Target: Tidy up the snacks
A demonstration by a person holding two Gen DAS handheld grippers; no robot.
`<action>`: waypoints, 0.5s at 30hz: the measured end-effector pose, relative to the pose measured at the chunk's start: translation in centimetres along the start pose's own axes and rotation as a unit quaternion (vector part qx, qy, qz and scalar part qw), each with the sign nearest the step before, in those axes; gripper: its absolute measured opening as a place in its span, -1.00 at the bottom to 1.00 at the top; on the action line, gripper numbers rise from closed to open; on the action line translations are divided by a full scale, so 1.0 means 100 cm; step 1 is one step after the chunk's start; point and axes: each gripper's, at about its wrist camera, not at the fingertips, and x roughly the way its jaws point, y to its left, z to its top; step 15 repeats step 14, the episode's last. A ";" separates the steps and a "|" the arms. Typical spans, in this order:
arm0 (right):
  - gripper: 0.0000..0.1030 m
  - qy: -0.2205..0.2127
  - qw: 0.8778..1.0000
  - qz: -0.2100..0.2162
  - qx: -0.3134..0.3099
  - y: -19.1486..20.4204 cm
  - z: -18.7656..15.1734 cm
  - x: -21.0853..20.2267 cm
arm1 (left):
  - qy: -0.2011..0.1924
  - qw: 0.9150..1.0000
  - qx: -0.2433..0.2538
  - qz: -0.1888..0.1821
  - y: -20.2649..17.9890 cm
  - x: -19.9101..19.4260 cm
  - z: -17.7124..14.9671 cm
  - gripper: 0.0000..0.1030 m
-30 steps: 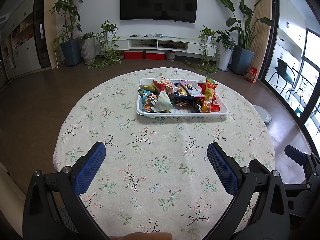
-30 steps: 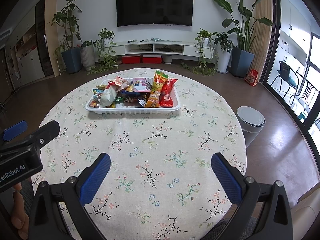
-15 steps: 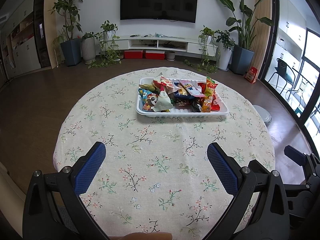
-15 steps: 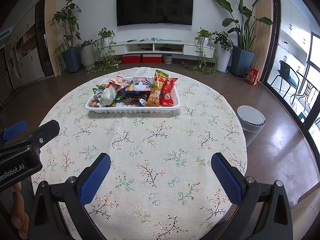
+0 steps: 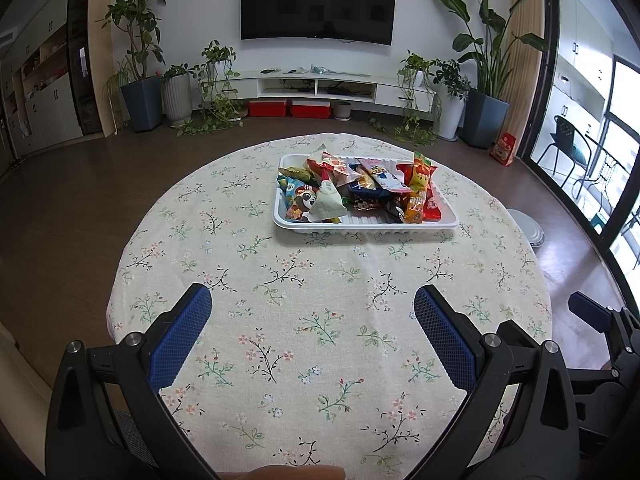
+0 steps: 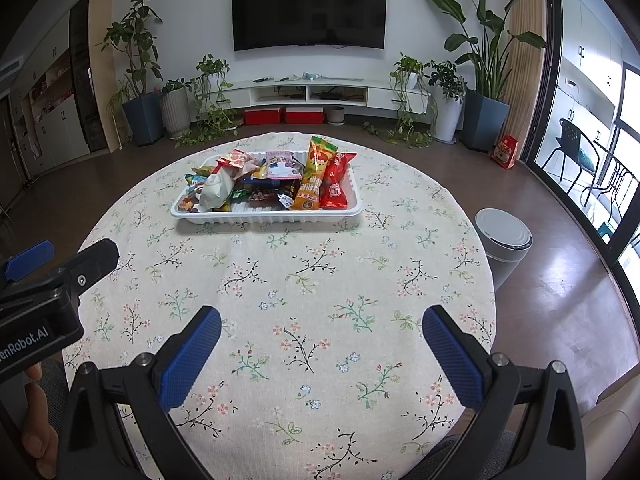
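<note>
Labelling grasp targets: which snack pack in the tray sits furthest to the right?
The plain red pack, lying against the white tray's right end. The tall orange-yellow pack lies just left of it; everything else is piled further left.

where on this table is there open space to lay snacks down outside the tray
The tablecloth is bare between the white tray and both open tools, left tool and right tool, and also beside the tray. The tray itself is crowded with snack packets.

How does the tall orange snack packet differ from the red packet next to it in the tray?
The orange packet is yellow-orange with a green top edge and busy printing; the red packet is mostly plain red with a small round logo. The orange packet reaches higher above the white tray; the red one ends lower. The red one lies nearest the tray's right end. Both are long, sealed, and propped lengthwise side by side.
</note>
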 end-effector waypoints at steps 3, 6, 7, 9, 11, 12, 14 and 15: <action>1.00 0.000 1.000 0.000 0.000 0.000 -0.002 -0.001 | 0.002 1.000 0.000 -0.001 0.001 0.000 -0.001 0.99; 1.00 0.001 1.000 0.000 0.000 0.000 0.001 0.000 | 0.001 1.000 -0.002 -0.002 0.002 0.001 -0.003 0.99; 1.00 0.001 1.000 0.001 0.000 0.000 0.002 0.000 | -0.004 1.000 -0.002 -0.004 0.002 0.000 -0.003 0.99; 1.00 0.004 1.000 0.002 0.000 0.000 -0.003 0.000 | -0.015 1.000 0.001 0.003 0.001 -0.002 -0.004 0.99; 1.00 0.005 1.000 0.002 0.001 -0.001 -0.009 -0.001 | -0.009 1.000 0.002 0.015 0.001 0.001 -0.004 0.99; 1.00 0.006 1.000 0.002 0.001 -0.001 -0.011 -0.002 | -0.007 1.000 -0.002 0.010 0.002 0.003 -0.004 0.99; 1.00 0.008 1.000 0.002 0.002 -0.001 -0.017 -0.005 | -0.005 1.000 -0.007 0.010 0.004 0.005 -0.005 0.99; 1.00 0.008 1.000 0.002 0.002 -0.001 -0.017 -0.005 | -0.005 1.000 -0.007 0.010 0.004 0.005 -0.005 0.99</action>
